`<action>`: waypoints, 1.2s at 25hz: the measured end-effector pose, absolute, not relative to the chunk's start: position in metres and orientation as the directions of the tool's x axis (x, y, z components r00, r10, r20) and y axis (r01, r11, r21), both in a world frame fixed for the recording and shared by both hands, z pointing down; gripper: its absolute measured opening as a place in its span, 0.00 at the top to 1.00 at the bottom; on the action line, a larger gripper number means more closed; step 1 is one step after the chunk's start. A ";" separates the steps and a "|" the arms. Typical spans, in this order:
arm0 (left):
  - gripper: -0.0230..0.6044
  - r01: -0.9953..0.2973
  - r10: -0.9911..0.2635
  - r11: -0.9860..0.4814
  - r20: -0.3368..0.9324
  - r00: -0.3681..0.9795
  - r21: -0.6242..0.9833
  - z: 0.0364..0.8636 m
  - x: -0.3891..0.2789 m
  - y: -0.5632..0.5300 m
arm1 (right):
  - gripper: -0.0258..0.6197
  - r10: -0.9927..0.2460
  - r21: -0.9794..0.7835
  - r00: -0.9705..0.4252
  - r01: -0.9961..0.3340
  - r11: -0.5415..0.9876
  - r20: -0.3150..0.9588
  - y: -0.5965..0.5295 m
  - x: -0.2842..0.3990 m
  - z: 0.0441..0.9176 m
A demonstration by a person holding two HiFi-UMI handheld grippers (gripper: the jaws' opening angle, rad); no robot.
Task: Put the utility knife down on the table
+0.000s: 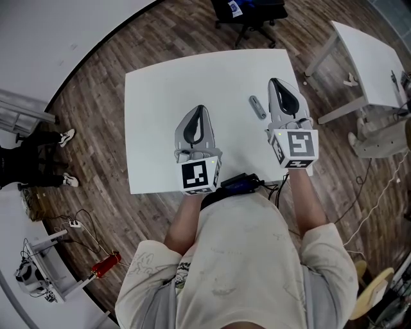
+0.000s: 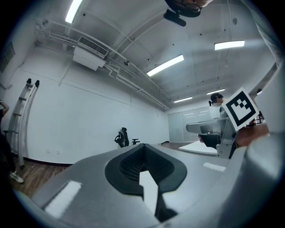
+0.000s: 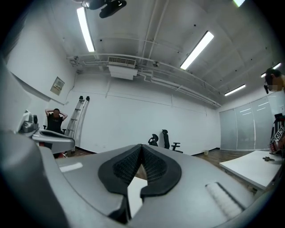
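A grey utility knife (image 1: 257,107) lies flat on the white table (image 1: 160,96), just left of my right gripper (image 1: 277,82). That gripper hangs above the table, its jaws shut with nothing between them. In the right gripper view the right gripper (image 3: 141,147) points level at the far wall and the knife is out of sight. My left gripper (image 1: 200,109) is over the table's middle, also shut and empty. From the left gripper view the left gripper (image 2: 143,146) faces the room, with the right gripper's marker cube (image 2: 241,108) at the right.
A second white table (image 1: 372,58) stands at the right, with small items on it. A black office chair (image 1: 250,13) is beyond the far table edge. A person's legs and shoes (image 1: 61,138) are at the left. Cables and a red object (image 1: 104,265) lie on the floor.
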State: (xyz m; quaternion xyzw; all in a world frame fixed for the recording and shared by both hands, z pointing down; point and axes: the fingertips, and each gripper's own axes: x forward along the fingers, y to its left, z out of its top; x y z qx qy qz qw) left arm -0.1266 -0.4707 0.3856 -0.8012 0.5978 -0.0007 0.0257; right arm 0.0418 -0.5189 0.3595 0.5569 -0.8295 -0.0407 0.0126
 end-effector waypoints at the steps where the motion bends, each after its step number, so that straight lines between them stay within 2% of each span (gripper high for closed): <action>1: 0.94 -0.958 -0.958 -0.284 -0.030 0.286 -0.042 0.385 -0.126 -0.471 | 0.95 -0.924 0.083 -0.381 -0.923 0.377 -0.038 -0.515 0.042 0.353; 14: 0.94 -0.957 -0.955 -0.286 -0.059 0.289 -0.058 0.368 -0.125 -0.467 | 0.95 -0.922 0.066 -0.361 -0.932 0.355 -0.140 -0.482 0.055 0.311; 30: 0.94 -0.952 -0.950 -0.301 -0.077 0.304 -0.054 0.359 -0.119 -0.461 | 0.95 -0.937 0.005 -0.334 -0.942 0.335 -0.101 -0.473 0.064 0.350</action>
